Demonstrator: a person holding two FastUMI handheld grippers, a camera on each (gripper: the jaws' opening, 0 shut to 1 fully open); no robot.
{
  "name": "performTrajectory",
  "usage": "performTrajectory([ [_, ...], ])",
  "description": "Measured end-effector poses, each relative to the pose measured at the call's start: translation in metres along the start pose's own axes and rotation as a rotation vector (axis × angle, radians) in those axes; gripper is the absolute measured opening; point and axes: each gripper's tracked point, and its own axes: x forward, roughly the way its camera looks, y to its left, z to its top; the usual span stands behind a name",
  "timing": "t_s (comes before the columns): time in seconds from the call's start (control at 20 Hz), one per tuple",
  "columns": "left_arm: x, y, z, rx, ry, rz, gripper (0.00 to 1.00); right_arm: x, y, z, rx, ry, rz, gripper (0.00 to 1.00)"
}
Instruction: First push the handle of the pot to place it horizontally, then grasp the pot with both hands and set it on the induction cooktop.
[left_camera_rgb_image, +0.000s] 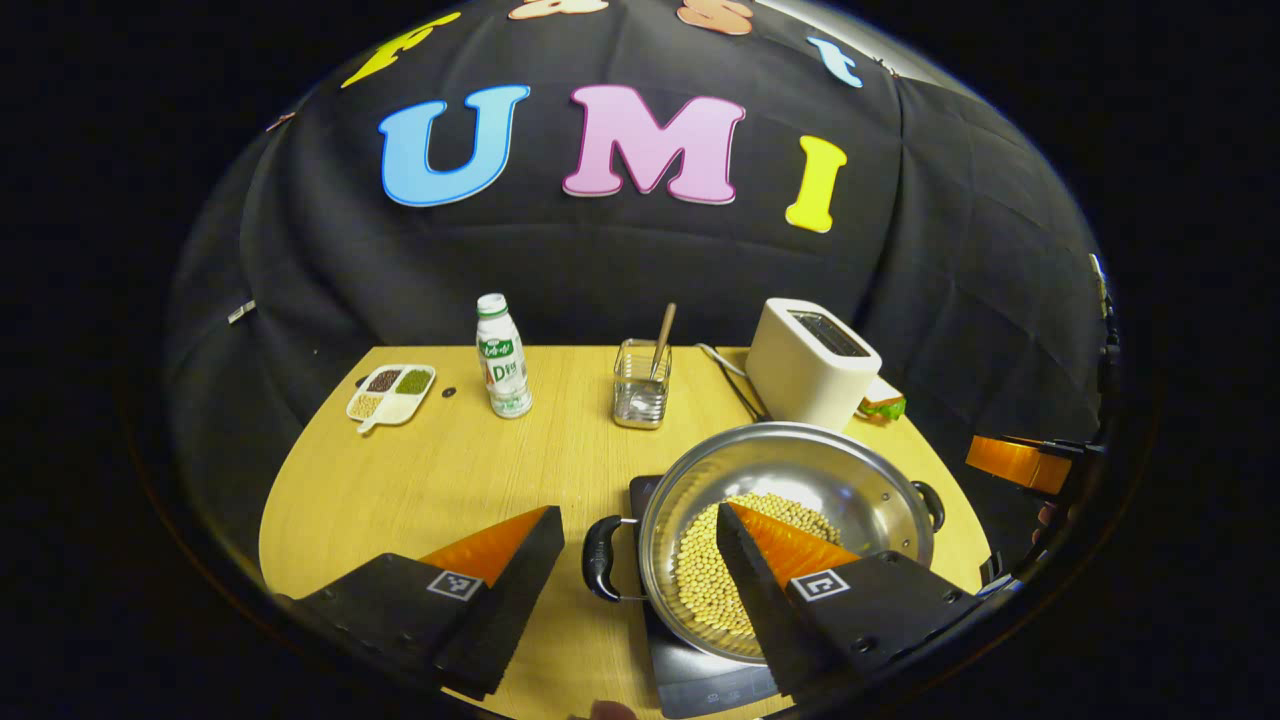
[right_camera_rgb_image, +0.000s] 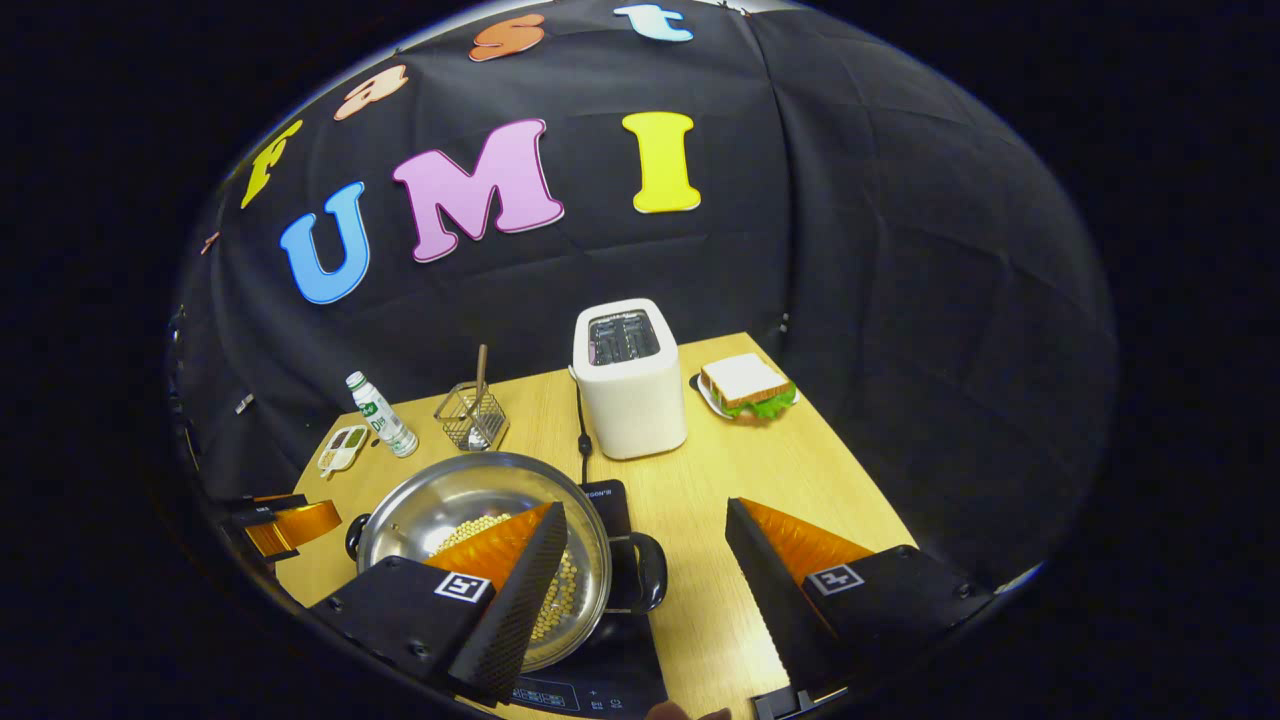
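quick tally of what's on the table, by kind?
Cookware: 2, pot, induction cooktop
Appliance: 1, toaster
Food and drink: 3, bottle, sandwich, divided dish
Utensil holder: 1, wire basket
Total: 7

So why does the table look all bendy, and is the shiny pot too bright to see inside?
In the left gripper view the fisheye lens curves the table edge; the pot shows soft glare on its wall, yet the beans stay clear. In the right gripper view the table bends too, and the toaster looks sharp, with dim corners around.
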Motion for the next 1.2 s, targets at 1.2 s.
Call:
performTrajectory([
  [1.2,-0.199,-0.017,0.070,0.092,-0.464,0.019,0.95,-0.187,0.073,0.077,-0.121,-0.443,0.052,0.98],
])
